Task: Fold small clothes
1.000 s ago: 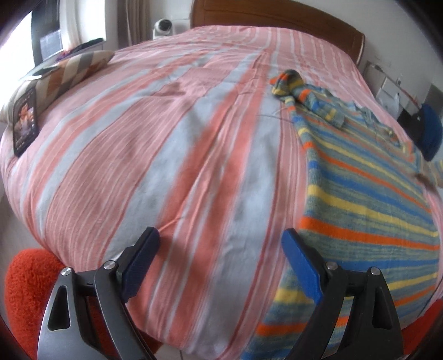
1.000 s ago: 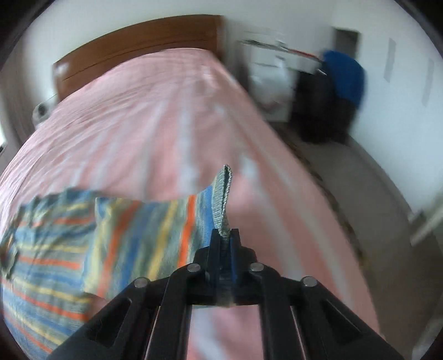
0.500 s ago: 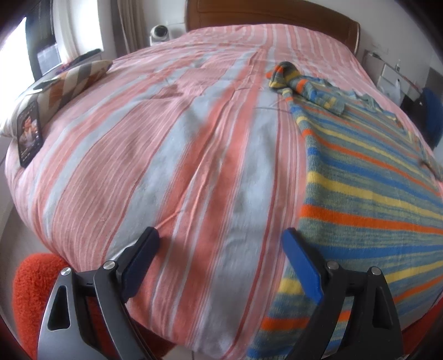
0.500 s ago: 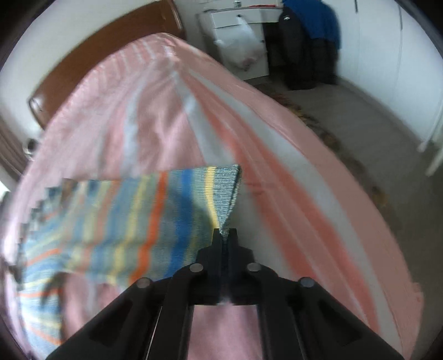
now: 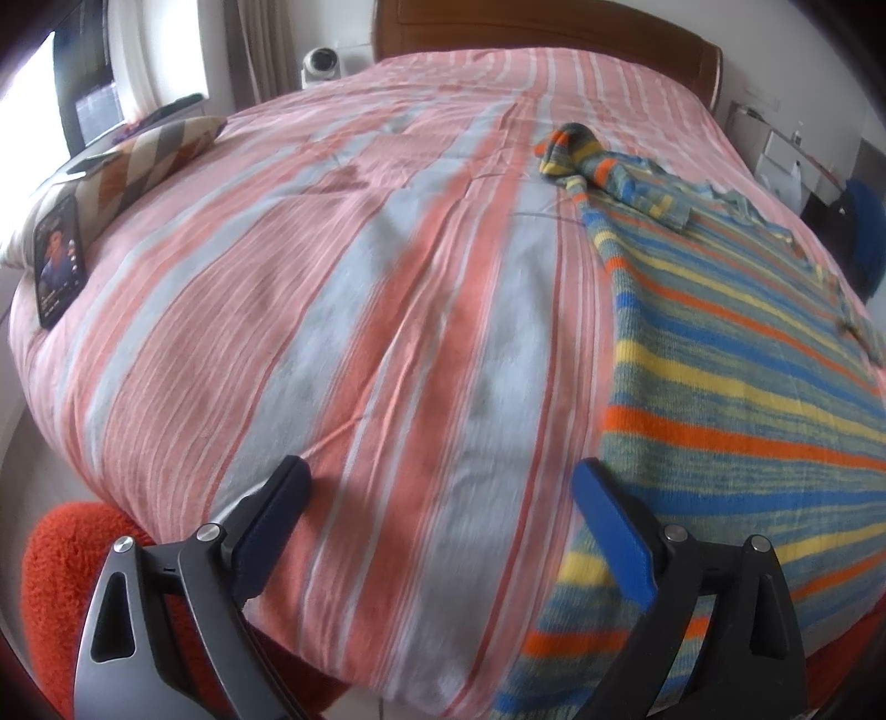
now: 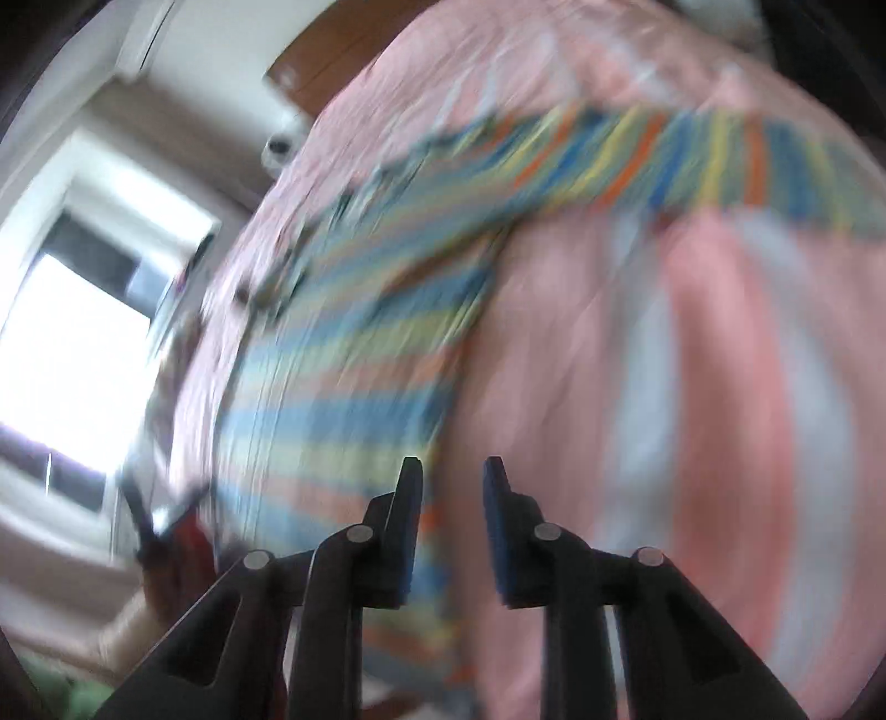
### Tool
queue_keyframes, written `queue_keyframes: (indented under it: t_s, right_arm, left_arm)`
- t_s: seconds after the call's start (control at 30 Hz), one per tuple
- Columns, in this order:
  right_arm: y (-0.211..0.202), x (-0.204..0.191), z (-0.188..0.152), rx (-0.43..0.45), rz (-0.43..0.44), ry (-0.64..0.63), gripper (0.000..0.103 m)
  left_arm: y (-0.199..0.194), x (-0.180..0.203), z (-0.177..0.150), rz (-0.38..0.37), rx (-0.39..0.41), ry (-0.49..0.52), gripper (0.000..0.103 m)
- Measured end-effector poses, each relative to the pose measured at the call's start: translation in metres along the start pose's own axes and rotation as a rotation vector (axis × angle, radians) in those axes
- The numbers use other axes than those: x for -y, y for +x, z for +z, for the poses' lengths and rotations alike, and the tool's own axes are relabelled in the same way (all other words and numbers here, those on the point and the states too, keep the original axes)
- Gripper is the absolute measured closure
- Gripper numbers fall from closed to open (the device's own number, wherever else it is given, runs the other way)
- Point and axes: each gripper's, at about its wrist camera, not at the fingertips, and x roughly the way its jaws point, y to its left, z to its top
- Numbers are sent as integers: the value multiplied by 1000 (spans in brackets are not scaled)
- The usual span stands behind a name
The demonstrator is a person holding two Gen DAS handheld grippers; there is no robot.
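Note:
A small striped sweater point(image 5: 736, 376) in blue, yellow, orange and grey lies flat on the right side of the pink-striped bed point(image 5: 343, 288). Its near sleeve is bunched toward the head of the bed. My left gripper point(image 5: 443, 487) hangs open over the bed's near edge, its right finger just left of the sweater's hem, nothing between the fingers. In the blurred right wrist view the sweater point(image 6: 354, 332) spreads out with one sleeve stretched to the right. My right gripper point(image 6: 451, 471) hovers at the sweater's edge, jaws opening, nothing between them.
A patterned pillow point(image 5: 138, 160) and a phone point(image 5: 58, 260) rest at the bed's left edge. A wooden headboard point(image 5: 542, 33) stands at the far end. Something red and fuzzy point(image 5: 61, 565) sits below the near edge. A blue chair point(image 5: 866, 232) is off right.
The right gripper let go of the sleeve cuff it was pinching and swung round toward the sweater body, its jaws now apart. The left gripper has kept still.

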Motion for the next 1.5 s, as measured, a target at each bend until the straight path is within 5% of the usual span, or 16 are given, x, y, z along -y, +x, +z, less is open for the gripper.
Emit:
queue_keyframes:
  t_s: [0.1, 0.23, 0.3, 0.33, 0.57, 0.73, 0.83, 0.87, 1.03, 1.13, 1.2, 1.27, 1.3, 1.33, 1.37, 1.5]
  right_arm:
    - [4, -16, -44, -40, -87, -57, 74]
    - [9, -14, -78, -131, -82, -67, 76]
    - [27, -17, -86, -224, -95, -102, 100]
    - [28, -17, -91, -248, -135, -103, 100]
    - [28, 0, -100, -227, -157, 9, 101]
    - [12, -6, -101, -194, -180, -18, 80]
    - [-28, -12, -97, -65, -274, -72, 57]
    - [-37, -13, -97, -26, -295, -78, 49]
    - [-52, -12, -98, 98, -296, -33, 48]
    - [-41, -14, -106, 97, -299, -25, 48]
    - [-37, -19, -110, 104, -301, -35, 48]
    - [-38, -22, -111, 114, -296, -48, 48]
    - [-38, -23, -111, 119, -296, -57, 48]
    - [-40, -25, -110, 130, -295, -64, 48]
    - [-40, -25, -109, 141, -290, -63, 48]
    - [-44, -25, -106, 191, -275, -53, 48]
  left_arm:
    - [0, 0, 0, -1, -1, -2, 7]
    - [1, 1, 0, 0, 1, -1, 6]
    - [0, -1, 0, 2, 2, 5, 7]
    - [-1, -2, 0, 1, 0, 7, 6]
    - [-17, -1, 6, 18, -24, 62, 7]
    - [-66, 29, 75, -80, 122, 222, 7]
    - [-77, 65, 125, -169, 185, 379, 6]
    - [-70, 84, 141, -207, 171, 460, 6]
    - [7, 159, 169, -260, 64, 693, 9]
    - [67, 179, 166, -198, -29, 738, 13]
    - [105, 174, 166, -133, -101, 710, 20]
    - [115, 156, 175, -200, -127, 580, 35]
    - [115, 148, 182, -192, -132, 514, 77]
    - [112, 140, 191, -212, -152, 463, 98]
    - [108, 131, 200, -255, -168, 402, 98]
    - [66, 55, 248, -255, -21, 89, 99]
